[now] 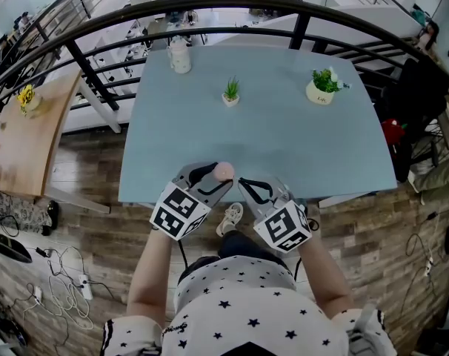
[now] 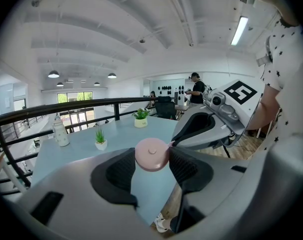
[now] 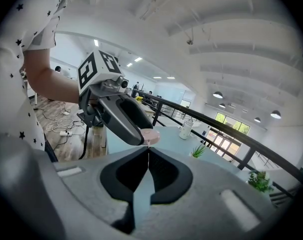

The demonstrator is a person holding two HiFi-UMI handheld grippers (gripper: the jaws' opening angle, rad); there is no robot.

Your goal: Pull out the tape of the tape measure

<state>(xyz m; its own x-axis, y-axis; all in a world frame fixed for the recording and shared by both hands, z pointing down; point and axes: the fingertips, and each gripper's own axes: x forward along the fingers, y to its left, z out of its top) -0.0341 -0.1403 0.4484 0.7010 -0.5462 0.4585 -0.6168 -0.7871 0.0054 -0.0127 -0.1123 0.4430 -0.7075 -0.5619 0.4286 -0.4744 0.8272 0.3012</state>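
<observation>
Pink and round, the tape measure [image 1: 224, 170] is a smooth disc-shaped case with a small raised button at the centre of its flat face, which is turned upward. It hangs in the air just over the near edge of the pale blue counter [image 1: 284, 139], a little left of that edge's middle, clear of the top.

My left tongs [image 2: 152, 159] hold it by the rim, one dark ribbed pad against each side, the jaws standing fairly wide to take the case. A short pink tab [image 2: 172, 144] sticks out of the case on its right side; only the tab shows outside the case. My right tongs [image 3: 148, 151] are closed tight, jaw against jaw, with their tips at that tab, and as far as I can see they pinch its end.

Both forearms reach forward from the bottom of the head view. The two tongs slant inward toward each other and slightly downward, so their tips meet at the case, marker cubes facing up.
</observation>
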